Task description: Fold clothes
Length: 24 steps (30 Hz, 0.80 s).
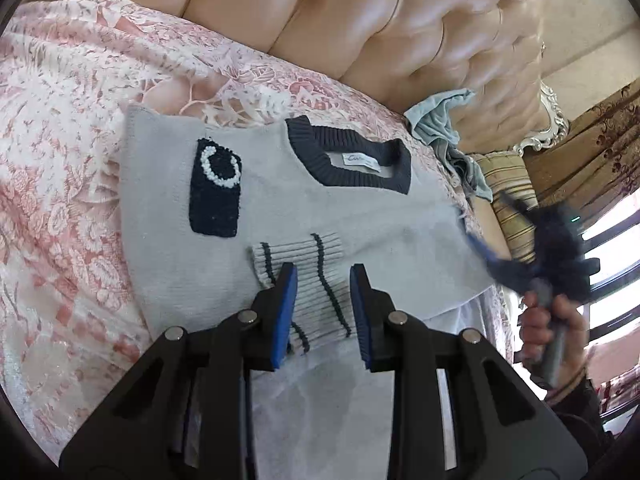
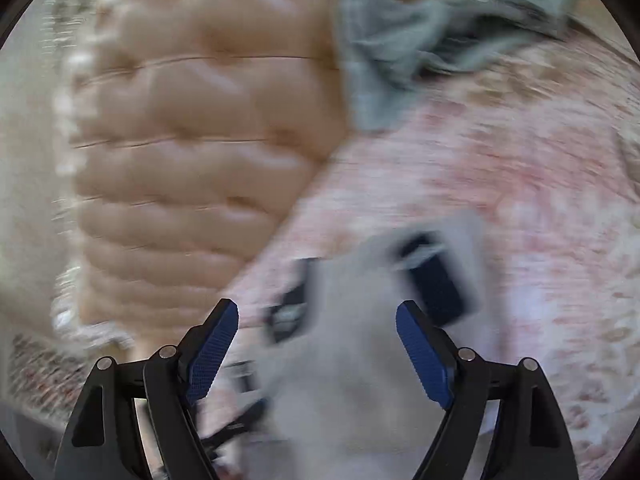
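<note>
My left hand-held gripper (image 1: pixel 323 280) released over cuff (image 1: pixel 304 280) | grey sweater (image 1: pixel 280 200) flat on bed (image 1: pixel 60 160) | my right hand-held gripper (image 2: pixel 318 320) blurred, spread wide, grasping nothing

Left wrist pic is sharp and bright. Daylight is let in by the window (image 1: pixel 612 240) at right, which is blown out white. Shine is seen on the headboard (image 1: pixel 360 32). Right wrist pic is smeared w/ blur. Edges are bent round and dark in both.
</note>
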### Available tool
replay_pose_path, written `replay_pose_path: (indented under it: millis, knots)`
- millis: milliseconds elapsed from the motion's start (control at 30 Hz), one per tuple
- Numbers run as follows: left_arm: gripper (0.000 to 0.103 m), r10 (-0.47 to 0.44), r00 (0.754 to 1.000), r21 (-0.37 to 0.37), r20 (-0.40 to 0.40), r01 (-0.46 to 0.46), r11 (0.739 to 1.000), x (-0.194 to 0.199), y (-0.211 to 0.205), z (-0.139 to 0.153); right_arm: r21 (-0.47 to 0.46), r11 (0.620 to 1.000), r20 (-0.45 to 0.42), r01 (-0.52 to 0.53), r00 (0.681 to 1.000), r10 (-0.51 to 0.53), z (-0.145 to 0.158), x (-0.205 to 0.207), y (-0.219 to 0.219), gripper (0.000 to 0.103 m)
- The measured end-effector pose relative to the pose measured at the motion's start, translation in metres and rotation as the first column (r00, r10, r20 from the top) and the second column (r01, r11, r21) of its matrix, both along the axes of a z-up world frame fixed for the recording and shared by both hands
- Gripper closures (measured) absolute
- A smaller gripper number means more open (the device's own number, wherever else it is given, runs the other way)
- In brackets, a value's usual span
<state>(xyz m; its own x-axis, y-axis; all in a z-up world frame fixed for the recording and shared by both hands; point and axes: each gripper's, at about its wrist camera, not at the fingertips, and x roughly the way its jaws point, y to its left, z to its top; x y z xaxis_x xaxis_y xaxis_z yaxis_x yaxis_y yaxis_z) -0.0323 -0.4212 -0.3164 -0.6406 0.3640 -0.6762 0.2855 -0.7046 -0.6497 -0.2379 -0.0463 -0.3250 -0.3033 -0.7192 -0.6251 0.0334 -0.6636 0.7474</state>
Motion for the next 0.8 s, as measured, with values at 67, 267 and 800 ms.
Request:
replay_pose_path:
  millis: [67,267,800]
  knots:
    - [0.072,-0.005,1.0,-0.009,0.003,0.005,1.0,0.001,0.002,0.0,-0.019,1.0,-0.012,-0.011,1.0,0.011,-0.008,0.003,0.004,0.022]
    - [0.066,-0.022,0.997,-0.129,-0.068,0.013,0.992,0.007,0.012,0.026,0.045,0.998,-0.126,-0.046,0.991,0.052,0.025,0.021,-0.005,0.021]
    - [0.044,0.296,0.933,-0.078,-0.205,-0.317,0.945,0.076,-0.063,0.042,0.261,0.956,-0.161,-0.136,0.97,0.182,0.041,0.05,-0.003,0.021]
